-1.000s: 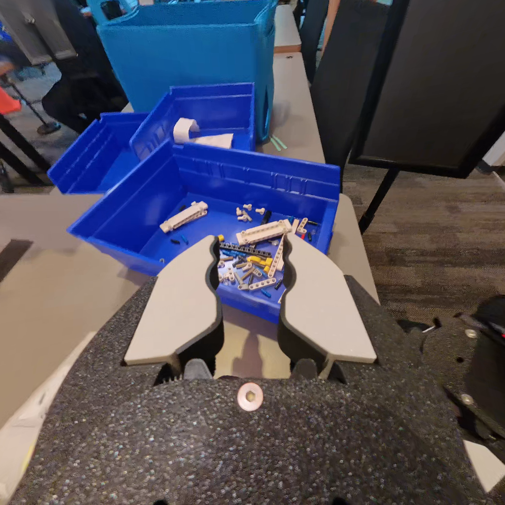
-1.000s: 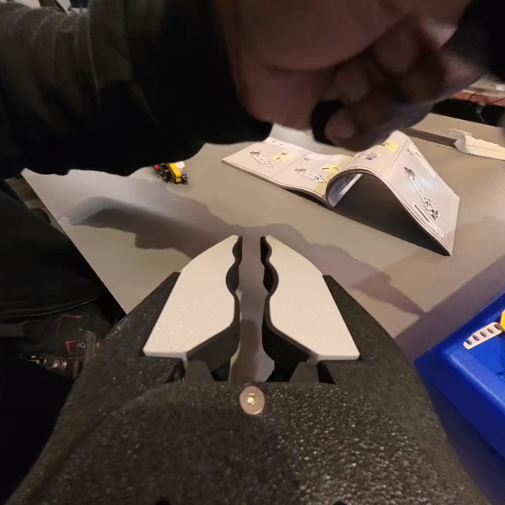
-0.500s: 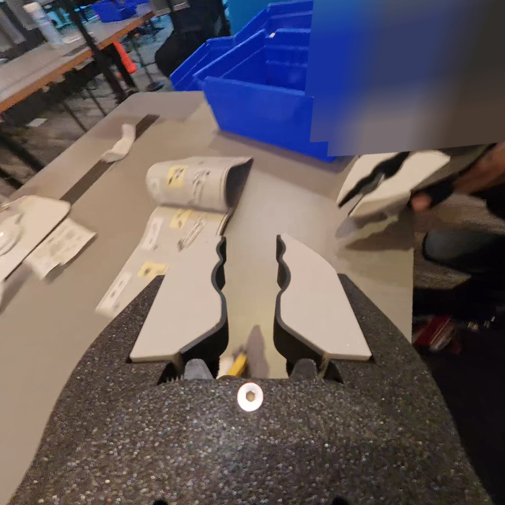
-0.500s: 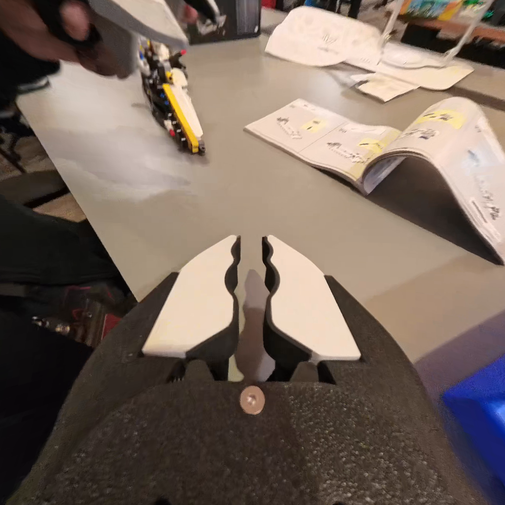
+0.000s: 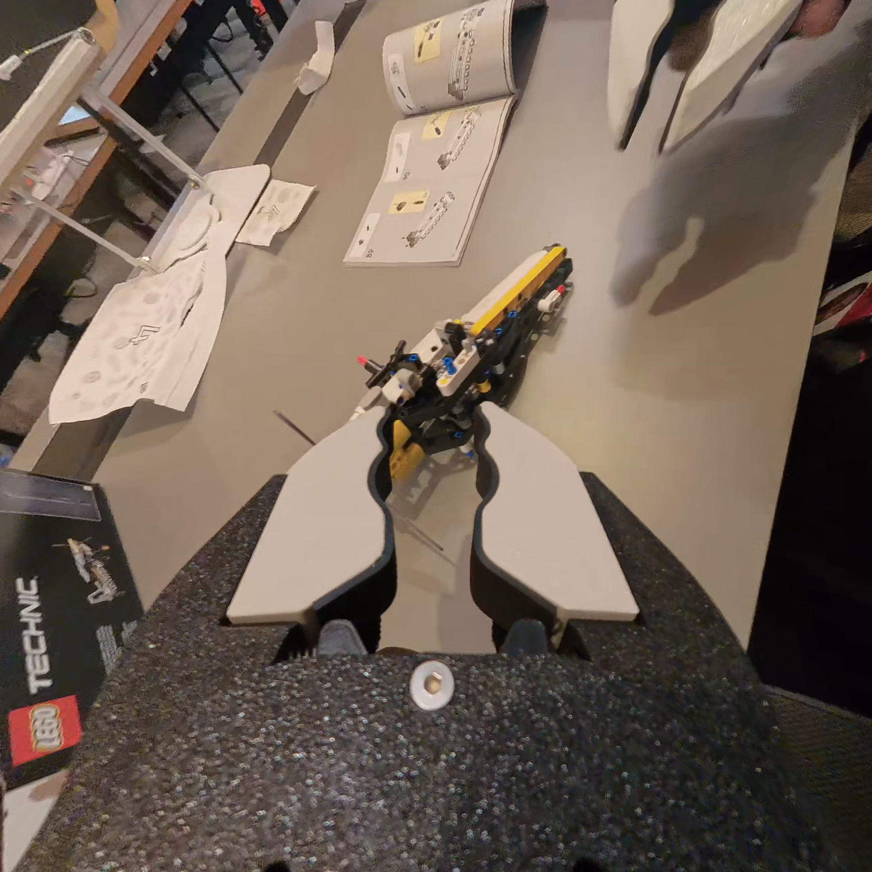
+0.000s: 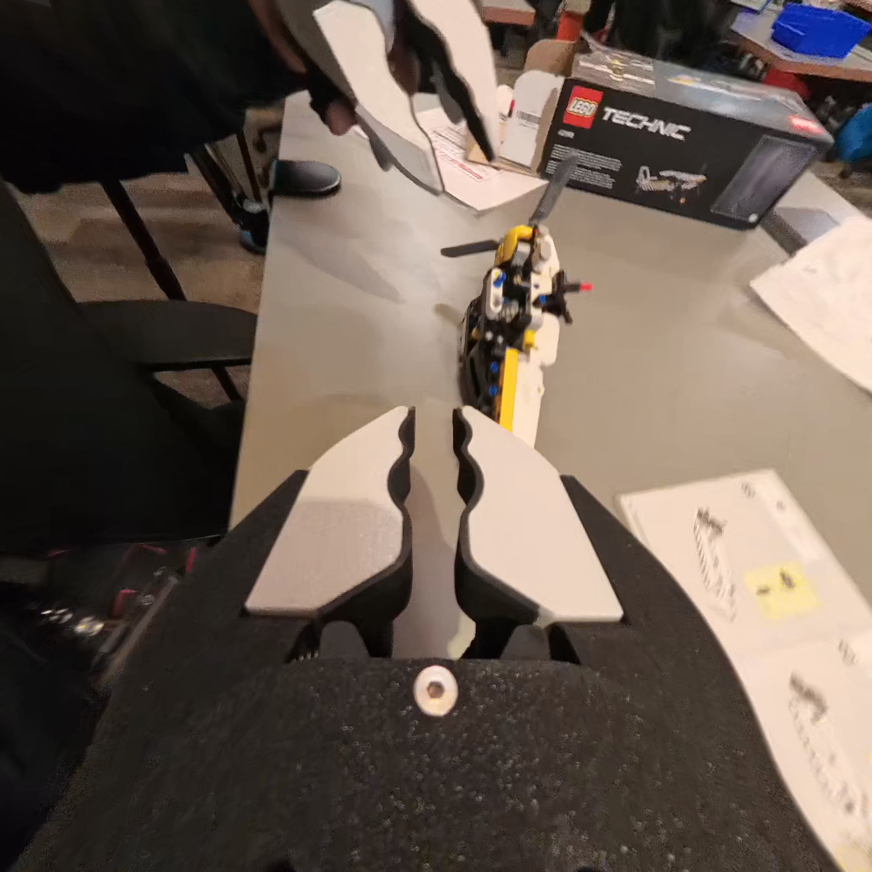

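Left gripper (image 5: 431, 420) is hovering fingers-apart over the brick model's (image 5: 476, 349) nose, not gripping; right gripper (image 6: 434, 415) is sitting narrowly apart, empty, beside its tail.

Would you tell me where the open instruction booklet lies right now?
In the left wrist view, the instruction booklet lies open on the grey table, just beyond the brick model.

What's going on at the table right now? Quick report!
Left gripper open above brick-built model's nose, not gripping. Right gripper open, empty, beside its tail. Instruction booklet alongside.
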Tool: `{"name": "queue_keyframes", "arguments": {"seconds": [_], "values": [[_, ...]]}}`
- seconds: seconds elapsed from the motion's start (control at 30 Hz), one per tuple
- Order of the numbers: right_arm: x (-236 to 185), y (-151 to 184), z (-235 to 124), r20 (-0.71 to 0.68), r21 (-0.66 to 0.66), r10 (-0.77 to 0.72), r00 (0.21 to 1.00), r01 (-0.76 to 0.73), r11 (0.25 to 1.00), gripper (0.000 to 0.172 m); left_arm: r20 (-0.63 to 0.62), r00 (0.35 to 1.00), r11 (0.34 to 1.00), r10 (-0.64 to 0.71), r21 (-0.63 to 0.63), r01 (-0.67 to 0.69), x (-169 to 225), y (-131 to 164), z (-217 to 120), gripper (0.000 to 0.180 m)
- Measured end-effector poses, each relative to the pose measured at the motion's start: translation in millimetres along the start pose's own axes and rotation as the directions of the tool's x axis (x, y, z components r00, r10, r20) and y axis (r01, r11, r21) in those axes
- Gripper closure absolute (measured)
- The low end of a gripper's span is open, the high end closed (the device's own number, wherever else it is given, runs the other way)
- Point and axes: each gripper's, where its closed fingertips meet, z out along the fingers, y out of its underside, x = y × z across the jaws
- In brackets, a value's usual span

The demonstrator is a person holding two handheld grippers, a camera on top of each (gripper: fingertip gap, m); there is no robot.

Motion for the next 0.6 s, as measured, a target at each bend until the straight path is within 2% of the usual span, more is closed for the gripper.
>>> {"name": "queue_keyframes", "arguments": {"seconds": [0.13, 0.27, 0.43, 0.6], "values": [[16, -25, 48, 0.029, -0.052, -0.105, 0.994, 0.106, 0.993, 0.157, -0.114, 0.993, 0.999, -0.014, 0.033, 0.018, -16, 0, 22, 0.150], [34, -35, 87, 0.031, -0.093, -0.125, 0.992, 0.127, 0.988, 0.157, -0.221, 0.975, 1.000, -0.017, -0.009, 0.016, -21, 8, 48, 0.154], [46, -41, 109, 0.032, -0.089, -0.101, 0.994, 0.103, 0.991, 0.158, -0.297, 0.951, 0.996, 0.085, -0.003, -0.090, -13, 6, 49, 0.164], [53, -41, 119, 0.088, -0.107, -0.047, 0.995, 0.057, 0.993, 0.161, -0.347, 0.927, 0.985, 0.141, -0.046, -0.167, -13, 12, 57, 0.161]]}}
